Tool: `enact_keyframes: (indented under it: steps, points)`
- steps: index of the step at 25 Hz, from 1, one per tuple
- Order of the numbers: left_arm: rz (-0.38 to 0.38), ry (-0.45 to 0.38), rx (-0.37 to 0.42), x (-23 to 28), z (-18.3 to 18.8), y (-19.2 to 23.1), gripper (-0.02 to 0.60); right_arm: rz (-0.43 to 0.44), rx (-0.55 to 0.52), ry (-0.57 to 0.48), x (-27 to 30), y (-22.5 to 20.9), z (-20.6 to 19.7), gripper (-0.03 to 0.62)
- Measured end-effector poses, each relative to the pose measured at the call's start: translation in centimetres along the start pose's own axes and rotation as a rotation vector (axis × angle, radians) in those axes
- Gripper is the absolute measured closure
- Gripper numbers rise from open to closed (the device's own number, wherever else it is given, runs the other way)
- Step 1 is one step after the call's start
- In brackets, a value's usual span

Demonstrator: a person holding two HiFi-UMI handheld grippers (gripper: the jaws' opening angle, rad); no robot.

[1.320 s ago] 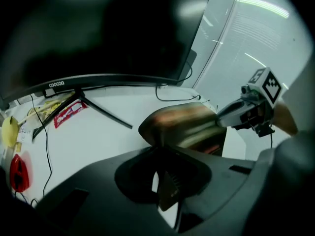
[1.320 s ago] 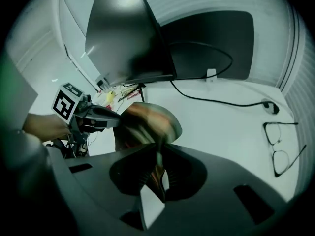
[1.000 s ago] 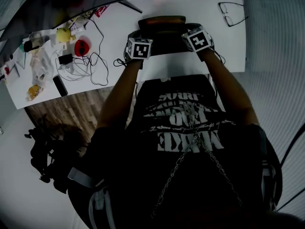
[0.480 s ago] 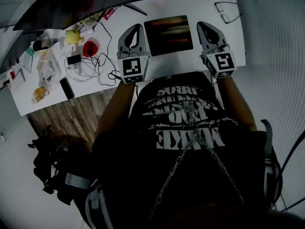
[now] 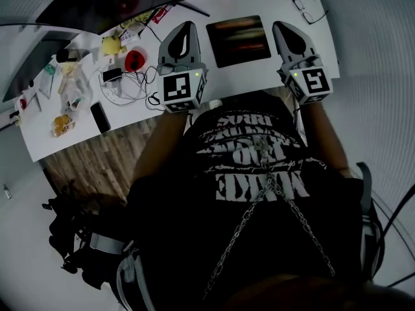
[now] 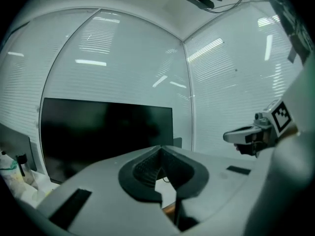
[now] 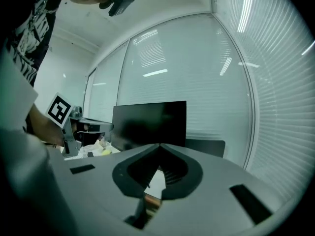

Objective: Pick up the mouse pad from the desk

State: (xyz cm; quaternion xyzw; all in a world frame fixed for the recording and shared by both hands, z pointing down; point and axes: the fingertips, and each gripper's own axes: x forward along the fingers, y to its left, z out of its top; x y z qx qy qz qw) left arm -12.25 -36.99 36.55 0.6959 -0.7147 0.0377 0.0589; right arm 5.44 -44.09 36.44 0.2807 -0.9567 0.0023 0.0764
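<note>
Left claw and right claw, both closed and empty, flank a dark rectangular mouse pad on the white counter. Tangled black cables lie left of the pad, black-rimmed eyeglasses to its right.

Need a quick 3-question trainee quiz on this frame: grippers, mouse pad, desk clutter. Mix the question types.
1. True or false: the left gripper and the right gripper both have their jaws closed together.
2. In the head view, the mouse pad shows: A) between the two grippers; B) left of both grippers; C) hidden under the left gripper.
3. Fill in: the eyeglasses lie near the far ____ corner of the desk, as the head view shows it.
Key: 1 true; 2 A; 3 right.
</note>
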Motion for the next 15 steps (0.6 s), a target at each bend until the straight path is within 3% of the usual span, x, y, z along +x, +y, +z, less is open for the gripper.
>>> enact_keyframes:
  steps: [9, 15]
  points:
    - [-0.05, -0.025, -0.015, -1.5, -0.5, -0.4, 0.574, -0.035, -0.033, 0.029, -1.3, 1.5, -0.1, 0.594]
    - [-0.028, -0.023, -0.03, -1.5, -0.2, -0.6, 0.574, -0.039, -0.031, 0.046, -1.9, 0.9, 0.4, 0.594]
